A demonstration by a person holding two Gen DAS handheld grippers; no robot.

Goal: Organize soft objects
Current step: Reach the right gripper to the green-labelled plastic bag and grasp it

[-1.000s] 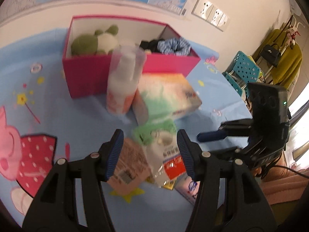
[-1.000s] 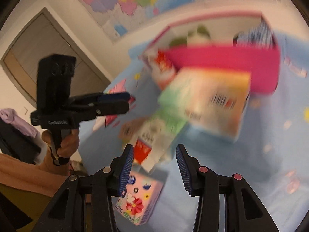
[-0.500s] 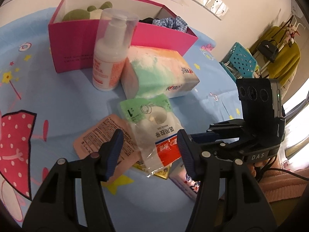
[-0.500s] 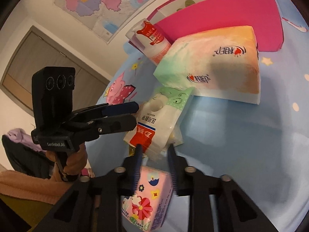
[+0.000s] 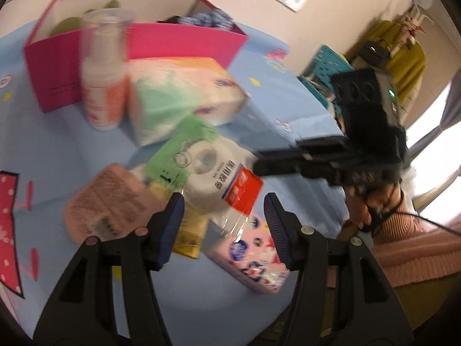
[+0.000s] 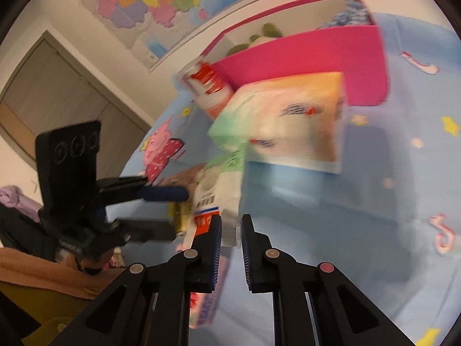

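Cotton pack pinched

Right gripper (image 6: 231, 232) has just closed on the cotton pack (image 5: 213, 170) near the blue tabletop's (image 5: 43, 155) front edge; I see its red label, Chinese print blurred. Left gripper (image 5: 223, 212) hovers spread, empty.

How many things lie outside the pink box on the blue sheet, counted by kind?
Spray bottle: 1
Large tissue pack: 1
Small flowered tissue pack: 1
Clear bag of cotton: 1
Flat pink sachet: 1
Yellow packet: 1
Total: 6
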